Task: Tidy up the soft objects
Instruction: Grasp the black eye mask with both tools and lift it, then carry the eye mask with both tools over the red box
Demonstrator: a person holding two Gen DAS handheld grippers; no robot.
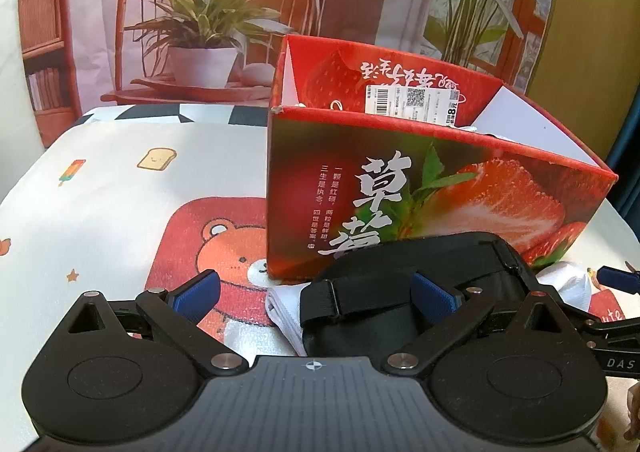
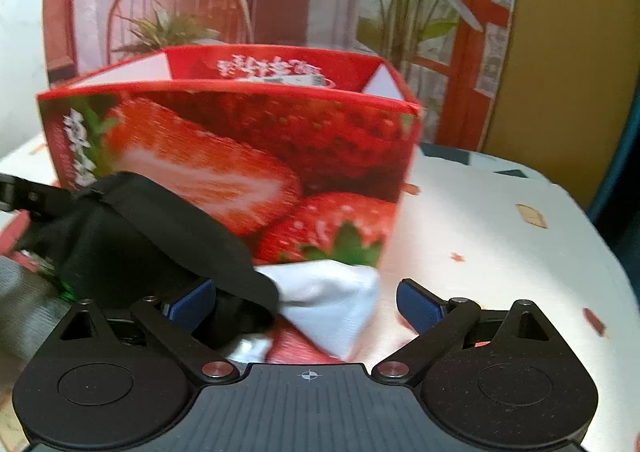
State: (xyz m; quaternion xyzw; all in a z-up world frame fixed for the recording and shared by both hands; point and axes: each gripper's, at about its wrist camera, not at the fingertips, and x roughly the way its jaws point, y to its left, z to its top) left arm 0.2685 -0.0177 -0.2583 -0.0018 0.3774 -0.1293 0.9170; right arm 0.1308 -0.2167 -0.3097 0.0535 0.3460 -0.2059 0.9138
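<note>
The strawberry box [image 1: 420,187] stands open on the worktop [image 1: 120,179]. Against its front lies a black pouch [image 1: 400,284] over a white cloth [image 2: 332,304]. The left gripper [image 1: 316,294] and right gripper [image 2: 306,304] both gape, released, straddling them.

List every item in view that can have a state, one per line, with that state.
strawberry box: upright on the table, top open.
black strap item: lying in front of the box, on the white cloth, not gripped.
white cloth: crumpled on the table, partly under the black item.
left claw: open, black item between its fingers.
right claw: open, around the cloth.
</note>
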